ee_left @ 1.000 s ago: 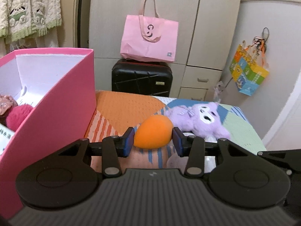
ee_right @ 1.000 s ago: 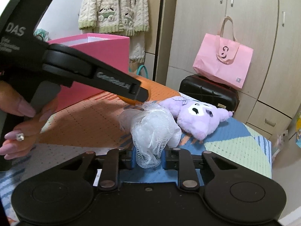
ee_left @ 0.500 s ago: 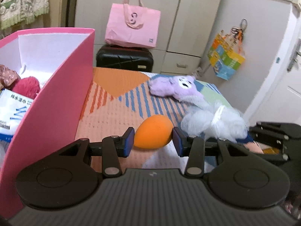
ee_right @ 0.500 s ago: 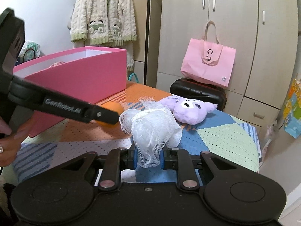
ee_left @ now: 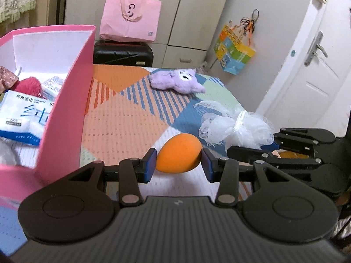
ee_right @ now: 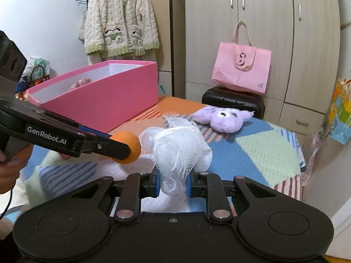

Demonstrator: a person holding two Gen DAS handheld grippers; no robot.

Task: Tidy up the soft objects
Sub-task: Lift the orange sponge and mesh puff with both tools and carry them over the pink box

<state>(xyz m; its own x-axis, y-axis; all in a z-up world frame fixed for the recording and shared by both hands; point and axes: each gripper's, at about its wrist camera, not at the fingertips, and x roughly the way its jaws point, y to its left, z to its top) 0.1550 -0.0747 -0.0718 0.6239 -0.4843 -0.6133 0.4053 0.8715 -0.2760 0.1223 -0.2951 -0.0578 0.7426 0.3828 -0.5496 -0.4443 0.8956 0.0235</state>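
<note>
two grips: left gripper [ee_left: 178, 161] clenching orange sponge [ee_left: 178, 153] crosswise, narrow end right; right gripper [ee_right: 172, 185] clenching mesh pouf [ee_right: 177, 151]

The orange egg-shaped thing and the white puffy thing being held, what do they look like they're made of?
Orange egg-shaped thing: likely soft foam or sponge; its surface is matte, smooth and seamless, with no shine. White puffy thing: gathered plastic mesh netting, like a bath pouf; open weave, frayed ruffles and a tied middle show.

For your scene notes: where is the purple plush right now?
The purple plush lies on the far part of the bedspread, in front of the black suitcase, beyond both held items.
</note>
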